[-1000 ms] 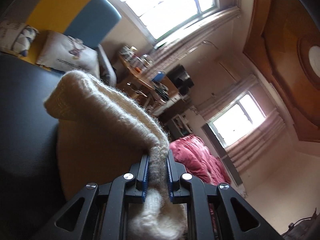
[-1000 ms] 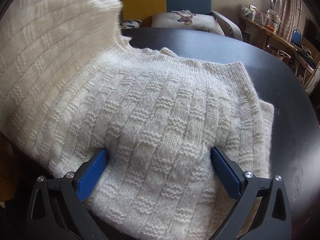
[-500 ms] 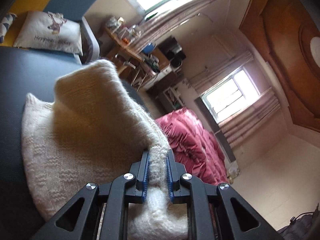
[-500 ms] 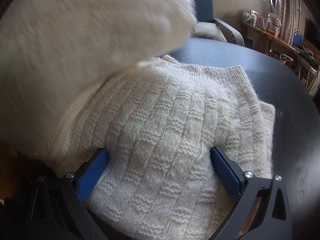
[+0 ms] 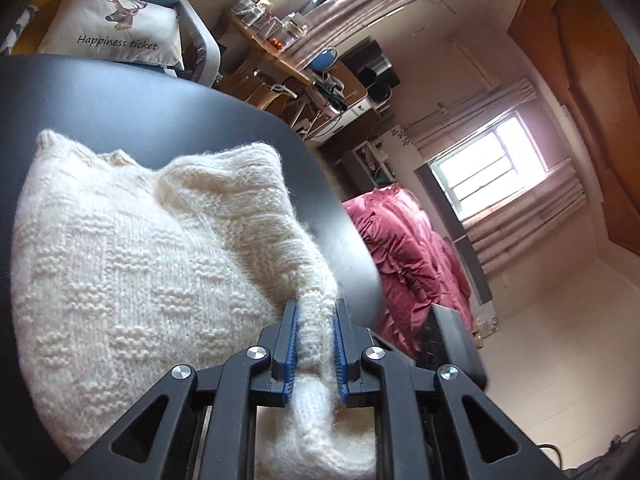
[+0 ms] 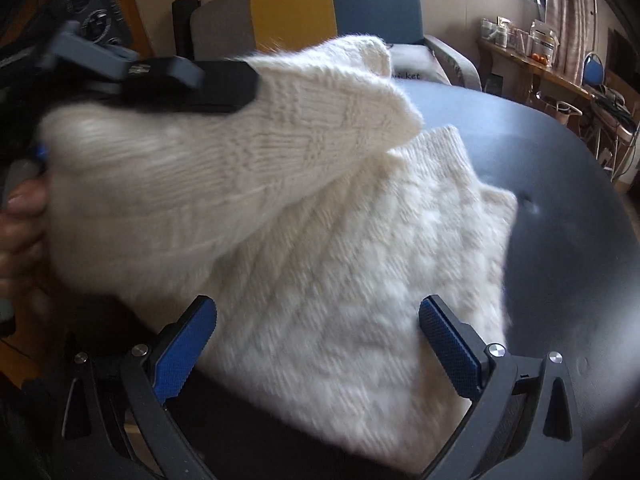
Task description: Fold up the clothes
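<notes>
Sweater (image 5: 132, 264) edge clamped in left gripper (image 5: 314, 344); right gripper (image 6: 318, 344) spread wide.

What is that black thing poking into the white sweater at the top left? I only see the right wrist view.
Observer: That is the left gripper. Its own camera shows its blue pads shut on a bunched fold of the sweater.
Operator: Is there anything past the table on that side?
Observer: Yes, the left wrist view shows a red quilt piled beyond the edge of the black table, under a bright window.
Operator: And the cushion on the chair, can you read it?
Observer: In that view the cushion reads "Happiness ticket" under a drawing of a deer's head.
</notes>
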`<state>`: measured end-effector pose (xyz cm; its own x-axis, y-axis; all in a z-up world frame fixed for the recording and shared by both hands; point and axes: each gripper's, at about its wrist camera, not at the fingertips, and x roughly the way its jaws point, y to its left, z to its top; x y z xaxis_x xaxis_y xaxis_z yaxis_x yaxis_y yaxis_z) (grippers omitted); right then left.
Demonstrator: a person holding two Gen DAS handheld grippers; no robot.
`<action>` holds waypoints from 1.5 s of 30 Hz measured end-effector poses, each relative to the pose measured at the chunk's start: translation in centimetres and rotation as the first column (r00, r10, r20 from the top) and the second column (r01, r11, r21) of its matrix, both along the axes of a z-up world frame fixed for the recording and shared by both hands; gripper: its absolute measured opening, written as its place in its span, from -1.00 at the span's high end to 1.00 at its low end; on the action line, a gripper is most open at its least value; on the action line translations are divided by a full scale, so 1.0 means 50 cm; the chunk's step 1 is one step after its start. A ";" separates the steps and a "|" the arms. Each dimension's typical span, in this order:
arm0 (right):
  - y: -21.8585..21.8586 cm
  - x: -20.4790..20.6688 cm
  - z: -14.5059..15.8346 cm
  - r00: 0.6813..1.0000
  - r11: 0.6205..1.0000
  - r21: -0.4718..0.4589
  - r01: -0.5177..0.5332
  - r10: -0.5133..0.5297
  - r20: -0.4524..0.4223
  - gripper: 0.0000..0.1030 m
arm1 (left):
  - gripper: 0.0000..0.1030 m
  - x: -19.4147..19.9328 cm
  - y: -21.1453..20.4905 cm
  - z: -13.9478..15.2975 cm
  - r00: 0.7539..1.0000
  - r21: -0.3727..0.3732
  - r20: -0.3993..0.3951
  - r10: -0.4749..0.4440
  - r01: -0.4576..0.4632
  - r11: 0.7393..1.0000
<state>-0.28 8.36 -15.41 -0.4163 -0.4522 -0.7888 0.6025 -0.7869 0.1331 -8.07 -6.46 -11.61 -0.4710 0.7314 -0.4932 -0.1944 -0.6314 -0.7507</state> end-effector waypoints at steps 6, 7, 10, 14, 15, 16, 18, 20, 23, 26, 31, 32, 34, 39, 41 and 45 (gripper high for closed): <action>0.037 0.021 -0.007 0.999 0.999 -0.006 0.037 -0.037 0.039 -1.00 | 0.61 -0.015 0.022 -0.053 0.996 0.026 0.094 -0.002 -0.001 1.000; 0.042 0.023 -0.007 0.998 0.999 -0.012 0.043 -0.042 0.046 -1.00 | 0.61 -0.012 0.021 -0.051 0.996 0.034 0.095 -0.002 -0.001 0.999; 0.049 0.035 -0.002 0.997 0.999 -0.006 0.048 -0.047 0.058 -1.00 | 0.61 -0.002 0.013 -0.040 0.996 0.069 0.090 -0.005 -0.001 0.998; 0.066 0.051 0.014 0.997 0.998 0.027 0.050 -0.052 0.061 -1.00 | 0.60 0.036 -0.040 0.011 1.000 0.049 0.024 0.021 -0.022 0.999; 0.072 0.055 0.020 0.997 0.998 0.035 0.053 -0.055 0.059 -1.00 | 0.60 0.051 -0.055 0.022 1.000 0.011 0.003 0.028 -0.028 1.000; 0.079 0.060 0.028 0.997 0.997 0.042 0.059 -0.061 0.055 -1.00 | 0.60 0.068 -0.072 0.028 0.999 -0.022 -0.009 0.033 -0.033 0.999; 0.095 0.070 0.048 0.996 0.996 0.047 0.073 -0.075 0.043 -1.00 | 0.60 0.105 -0.110 0.036 0.999 -0.081 -0.028 0.039 -0.041 0.996; 0.110 0.076 0.081 0.996 0.996 0.011 0.084 -0.085 0.026 -1.00 | 0.60 0.149 -0.149 0.038 0.998 -0.125 -0.034 0.045 -0.049 0.991; 0.098 0.081 0.120 0.999 0.997 -0.058 0.046 -0.046 0.004 -1.00 | 0.60 0.216 -0.179 0.027 0.999 -0.107 -0.033 0.020 -0.024 0.994; 0.077 0.083 0.157 1.000 0.991 -0.130 -0.011 0.008 -0.022 -1.00 | 0.60 0.285 -0.193 0.007 0.999 -0.032 -0.013 -0.048 0.048 0.998; 0.009 0.108 0.191 0.986 0.981 -0.105 -0.163 0.157 -0.064 -1.00 | 0.60 0.336 -0.152 -0.026 0.991 -0.034 -0.027 -0.132 0.131 0.991; -0.005 0.112 0.192 0.982 0.978 -0.097 -0.187 0.182 -0.059 -1.00 | 0.60 0.334 -0.141 -0.034 0.990 -0.031 -0.029 -0.138 0.137 0.990; -0.028 0.116 0.191 0.974 0.971 -0.083 -0.226 0.223 -0.045 -1.00 | 0.60 0.329 -0.122 -0.049 0.989 -0.033 -0.034 -0.141 0.140 0.990; -0.049 0.079 0.164 0.975 0.974 -0.066 -0.218 0.220 0.013 -1.00 | 0.60 0.305 -0.104 -0.092 0.996 0.018 -0.023 -0.091 0.091 0.996; -0.057 0.065 0.153 0.975 0.975 -0.060 -0.215 0.218 0.037 -1.00 | 0.55 0.303 -0.110 -0.100 0.998 0.034 -0.024 -0.052 0.053 0.998; -0.058 0.052 0.134 0.977 0.978 -0.043 -0.206 0.208 0.046 -1.00 | 0.45 0.313 -0.125 -0.103 0.999 0.029 -0.043 0.027 -0.026 0.999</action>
<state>2.34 5.44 -8.72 -0.2705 -0.5545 -0.7870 0.7438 -0.6394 0.1949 7.56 -12.70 -16.75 -0.5107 0.7319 -0.4511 -0.2108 -0.6153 -0.7596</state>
